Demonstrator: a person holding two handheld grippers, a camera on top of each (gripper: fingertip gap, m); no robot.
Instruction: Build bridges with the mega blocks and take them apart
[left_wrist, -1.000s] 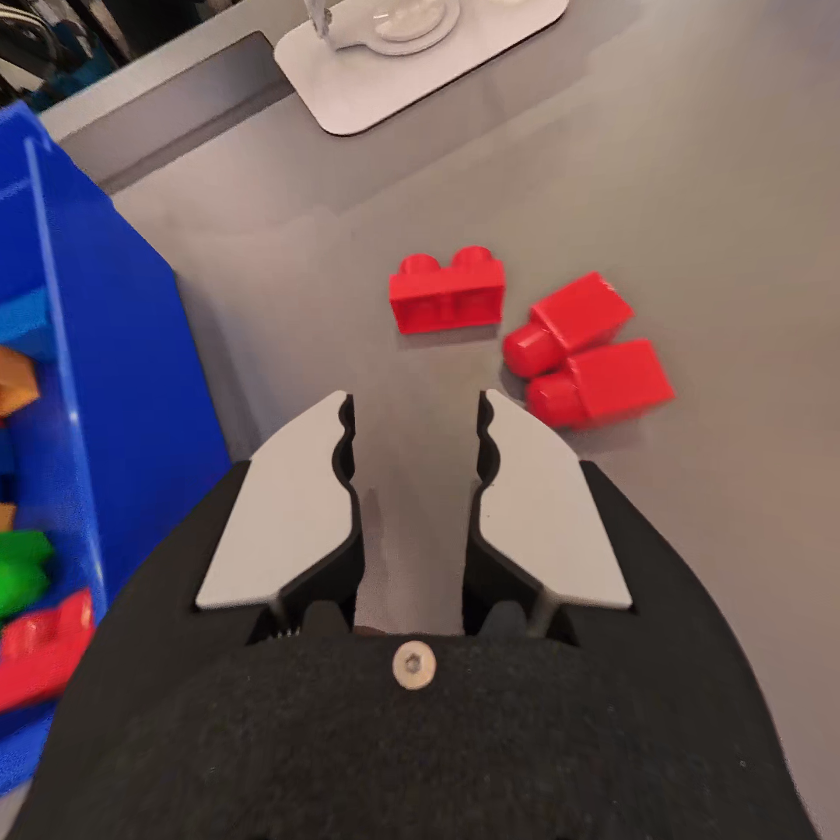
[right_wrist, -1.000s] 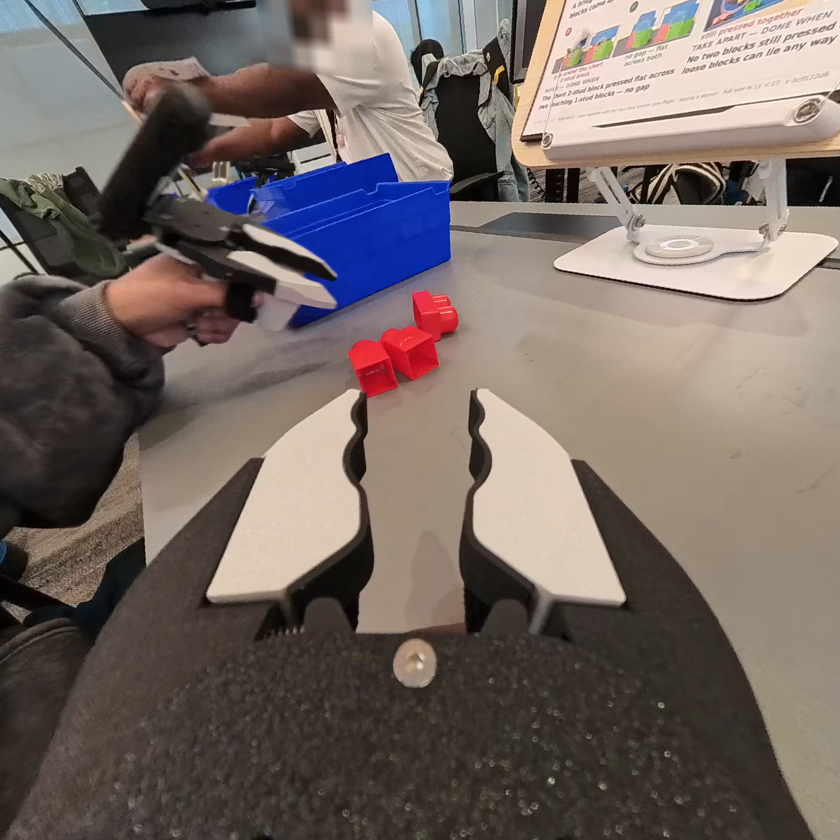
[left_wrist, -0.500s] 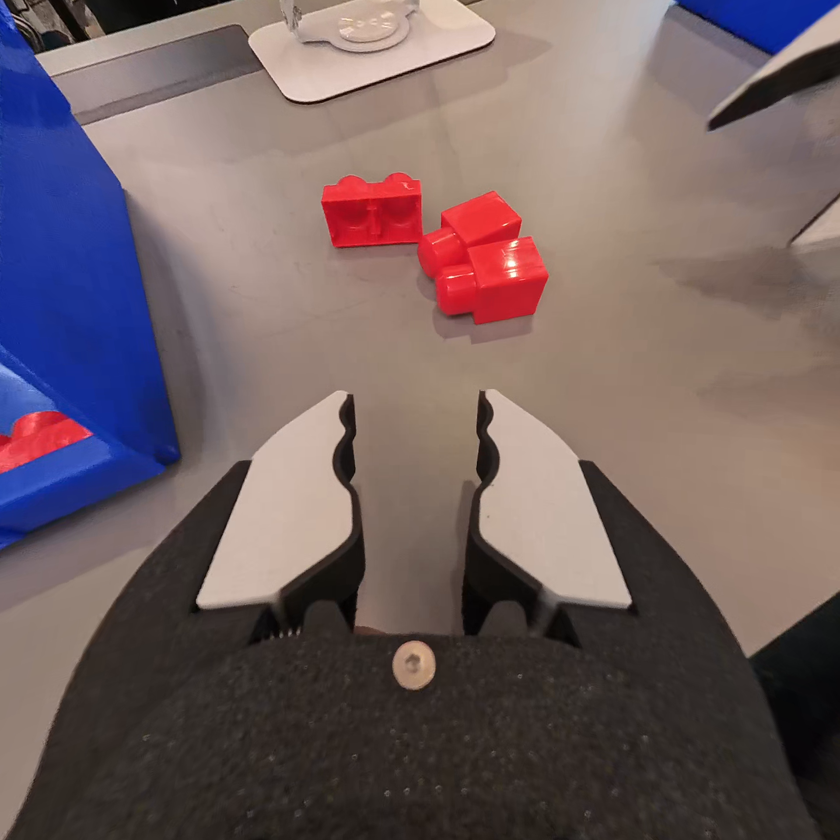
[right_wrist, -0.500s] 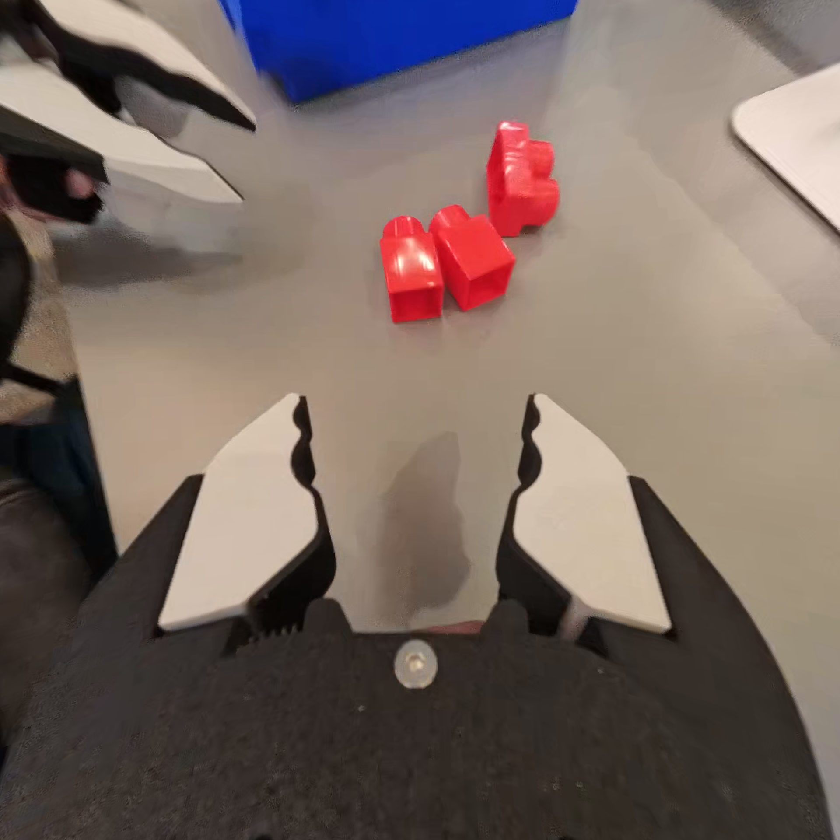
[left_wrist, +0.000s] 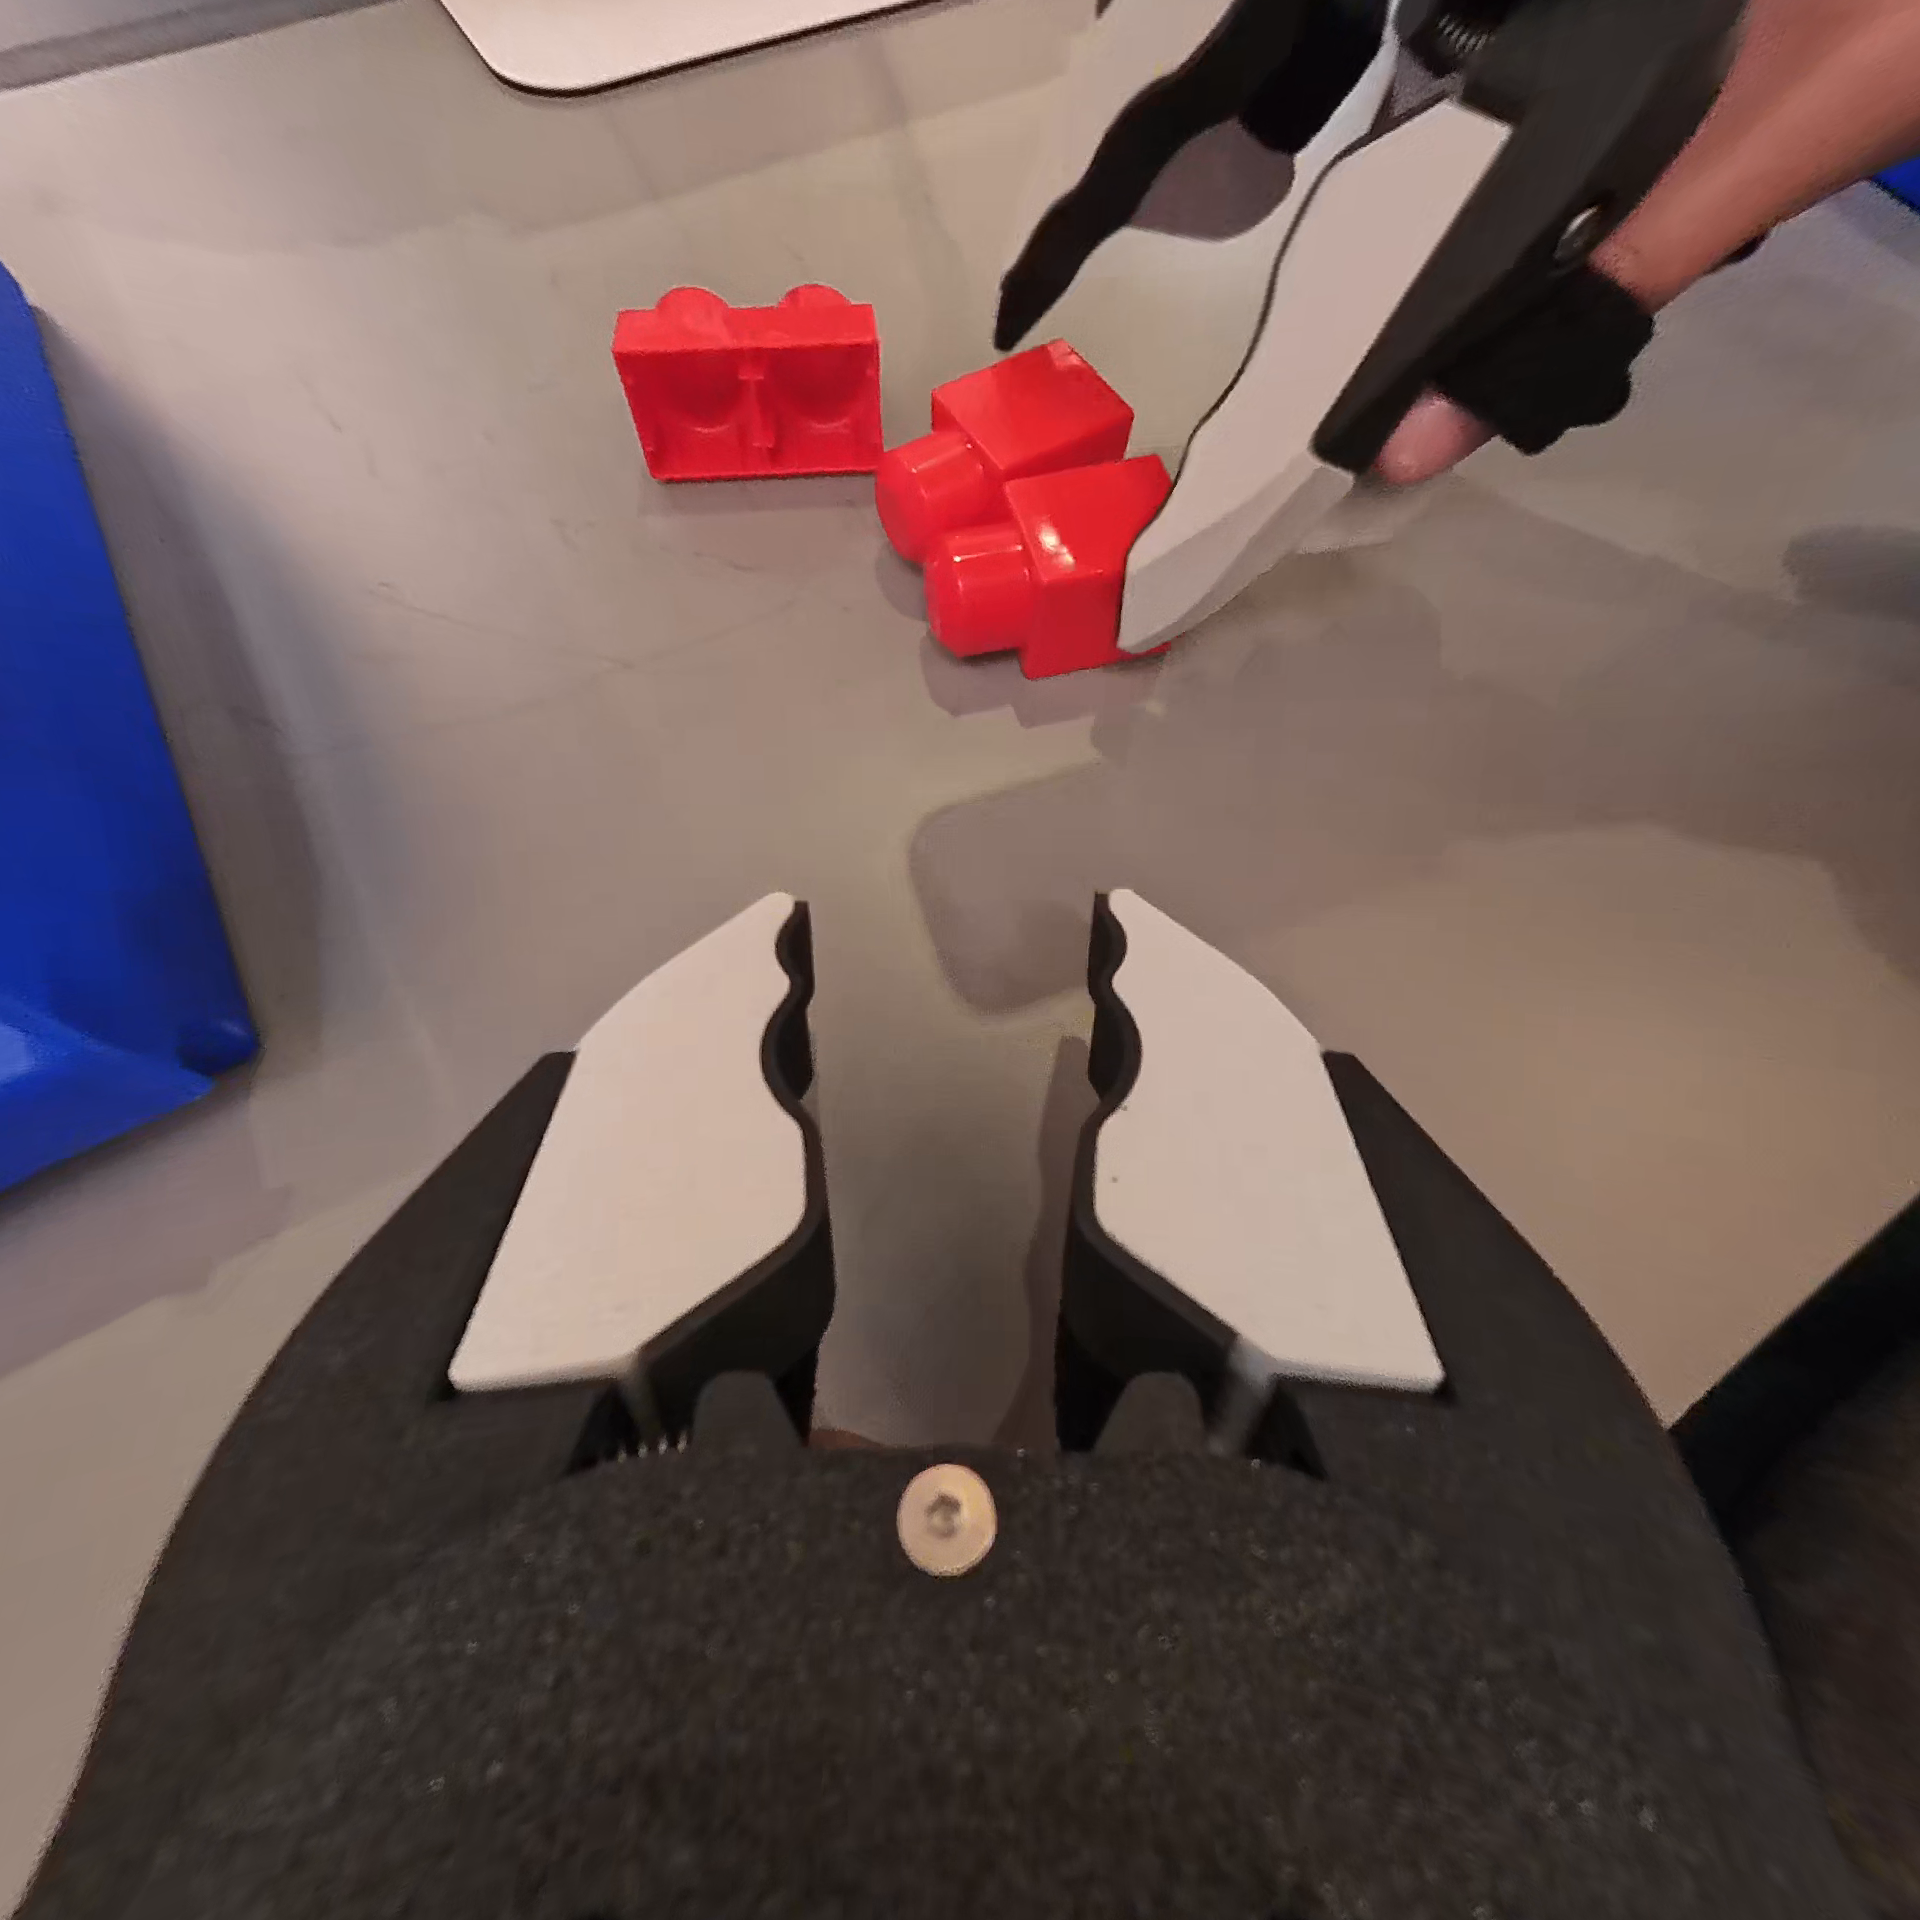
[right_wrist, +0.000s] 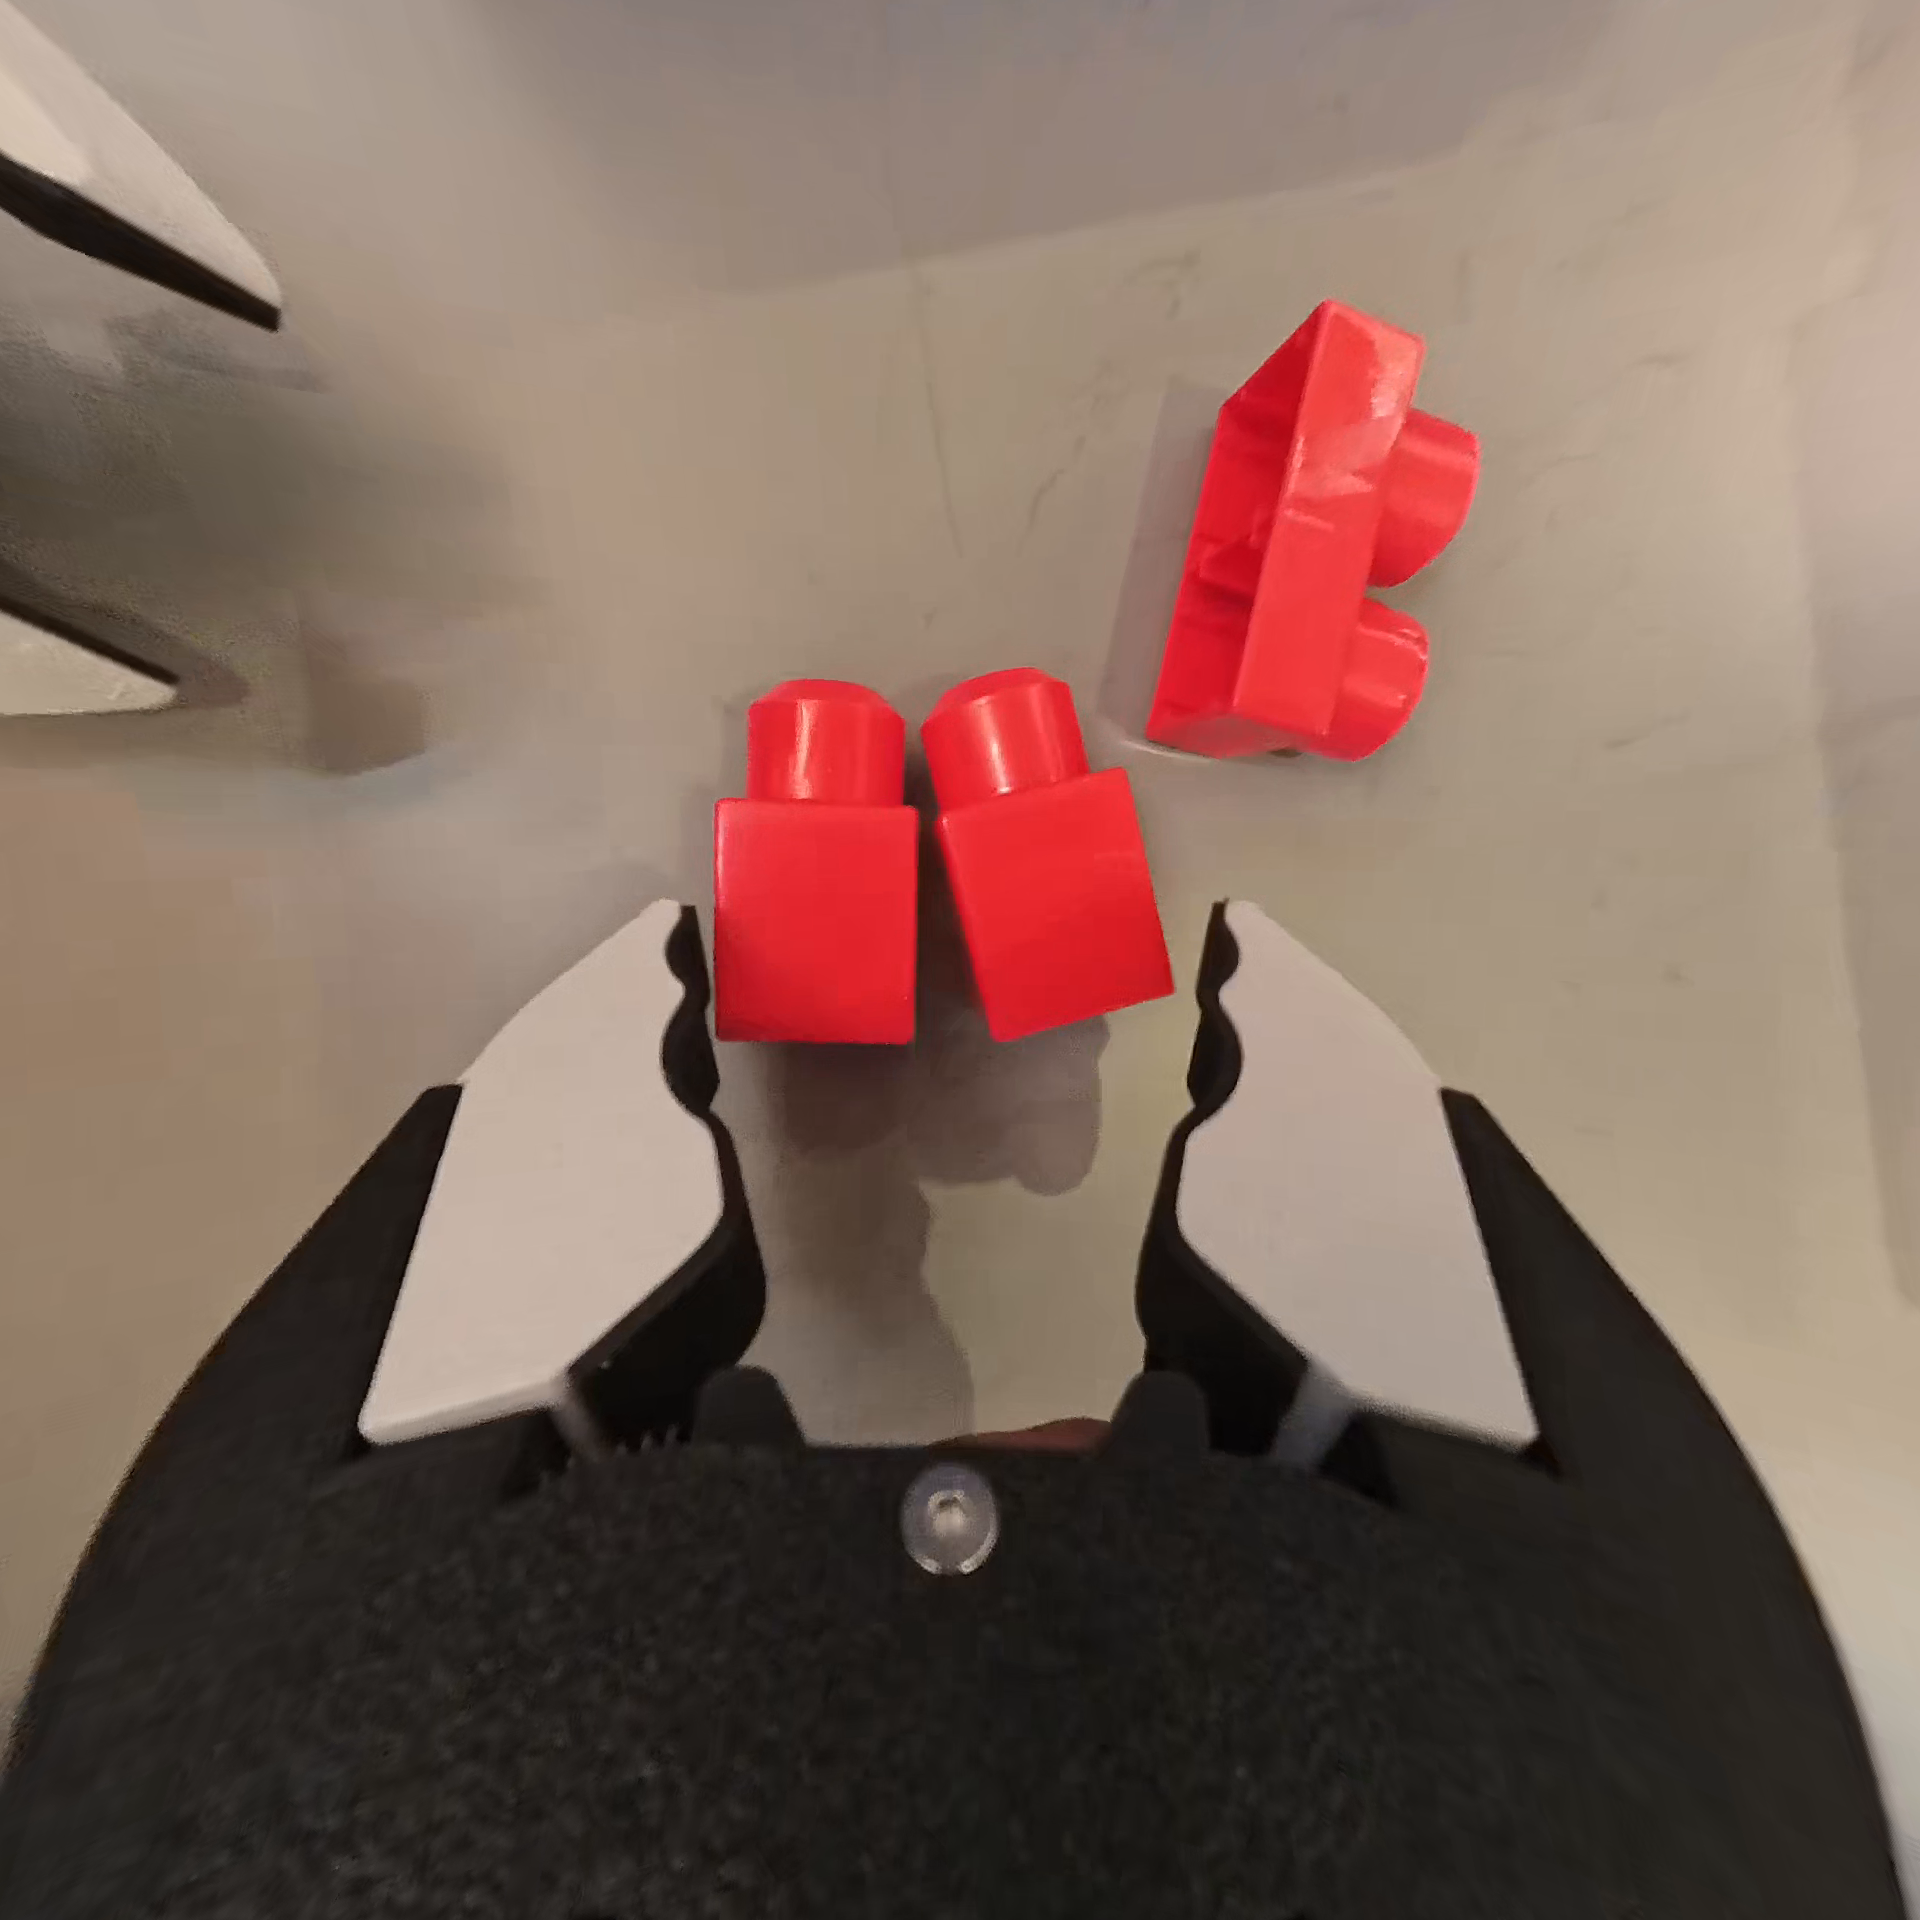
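While spread wide, right gripper (right_wrist: 951, 966) jaws flank two single-stud blocks (right_wrist: 816, 914) (lying sideways).

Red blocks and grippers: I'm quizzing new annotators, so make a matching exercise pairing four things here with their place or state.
Things:
1. two-stud red block
2. pair of single-stud red blocks
3. left gripper
4. blue bin

States:
A. open, holding nothing, back from the blocks
B. at the table's left edge
C. on its side, apart from the grippers
D. lying between the right gripper's open fingertips

Pairs: 1-C, 2-D, 3-A, 4-B

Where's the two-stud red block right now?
The two-stud block lies on its side on the table, upper right in the right wrist view, beyond the two single-stud blocks.
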